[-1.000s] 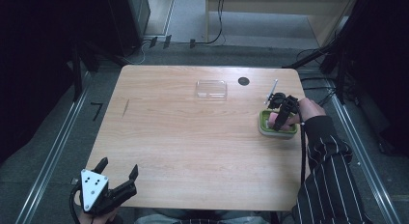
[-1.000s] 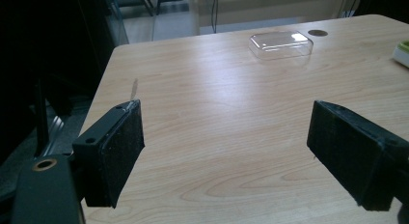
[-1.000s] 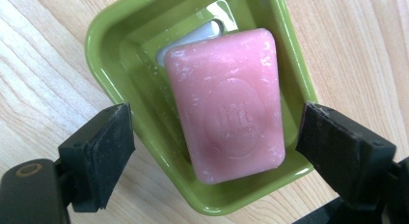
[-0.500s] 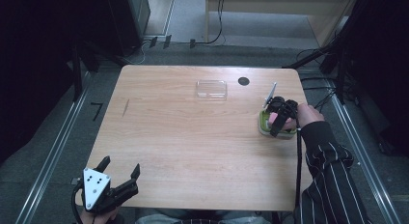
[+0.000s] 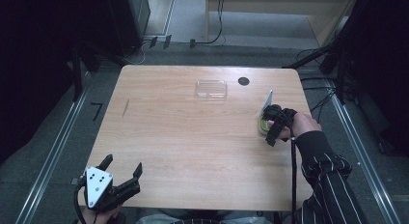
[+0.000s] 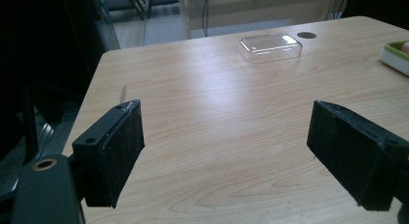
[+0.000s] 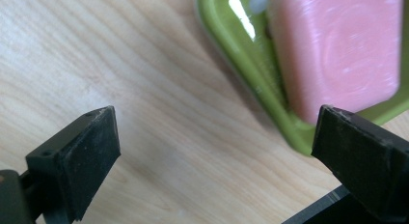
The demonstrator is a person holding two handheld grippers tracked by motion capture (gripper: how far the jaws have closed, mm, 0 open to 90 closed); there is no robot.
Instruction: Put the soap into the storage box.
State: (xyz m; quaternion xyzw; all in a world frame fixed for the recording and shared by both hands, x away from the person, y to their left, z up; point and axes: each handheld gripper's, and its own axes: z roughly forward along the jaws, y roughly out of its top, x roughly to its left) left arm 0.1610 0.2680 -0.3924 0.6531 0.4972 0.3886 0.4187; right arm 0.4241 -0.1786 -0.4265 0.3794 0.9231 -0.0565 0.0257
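A green tray holds a pink block; in the high view the green tray sits at the table's right side, partly covered by my right gripper. That gripper hovers close over the wood, open, with the tray's corner just inside its right jaw. My left gripper waits at the table's near left corner, open with nothing between its jaws. A clear plastic lid lies at the far middle, and the same lid shows in the left gripper view.
A small dark round disc lies on the wooden table right of the lid. A thin white strip stands up behind the tray. Dark racks and cables surround the table on the floor.
My right gripper has slid left and toward the near edge, off the tray's top to its near left corner. The left gripper has barely shifted.
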